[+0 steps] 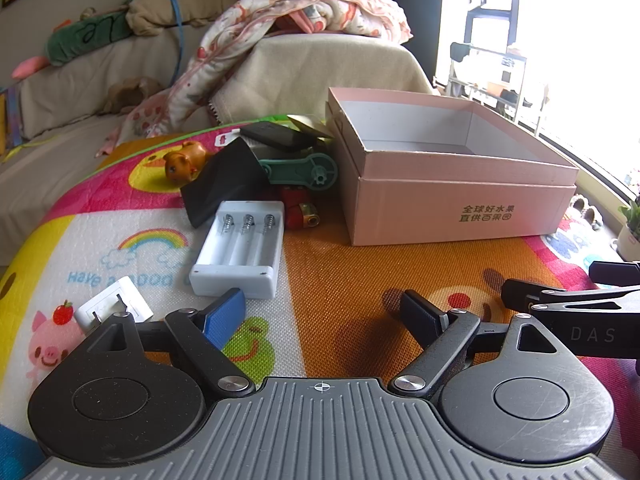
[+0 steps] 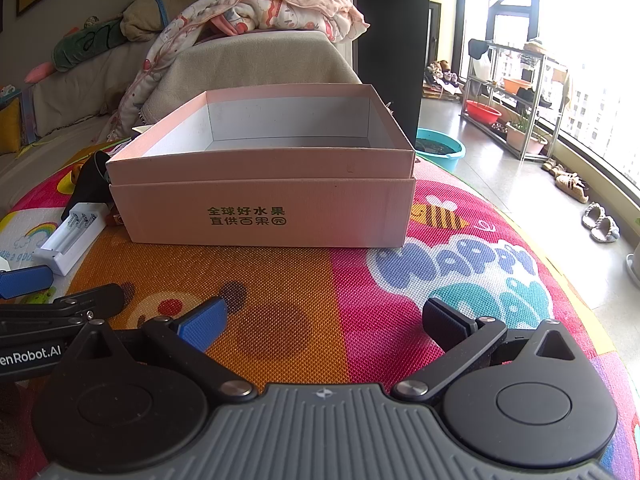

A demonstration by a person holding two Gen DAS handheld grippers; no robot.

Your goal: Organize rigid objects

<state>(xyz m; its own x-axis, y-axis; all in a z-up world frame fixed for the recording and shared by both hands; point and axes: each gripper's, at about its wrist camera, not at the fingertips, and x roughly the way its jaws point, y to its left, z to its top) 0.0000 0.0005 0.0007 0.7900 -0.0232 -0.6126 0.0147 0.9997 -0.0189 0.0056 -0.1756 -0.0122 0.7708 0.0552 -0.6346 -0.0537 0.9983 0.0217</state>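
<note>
An open pink cardboard box [image 1: 460,196] stands on the colourful play mat, empty inside; it also shows in the right wrist view [image 2: 264,208]. Left of it lies a pile: a white battery holder [image 1: 240,252], a black wedge-shaped piece [image 1: 224,184], a brown toy animal [image 1: 184,160], a green toy part [image 1: 304,168], a red piece [image 1: 296,210], a black flat case [image 1: 276,136]. A white wall plug [image 1: 114,310] lies near my left finger. My left gripper [image 1: 324,312] is open and empty, just short of the battery holder. My right gripper [image 2: 324,320] is open and empty, in front of the box.
The play mat [image 2: 360,280] ends at tiled floor on the right, with slippers [image 2: 600,224], a teal basin [image 2: 440,148] and a metal rack [image 2: 516,96]. A sofa with a blanket [image 1: 288,12] and plush toys stands behind the mat.
</note>
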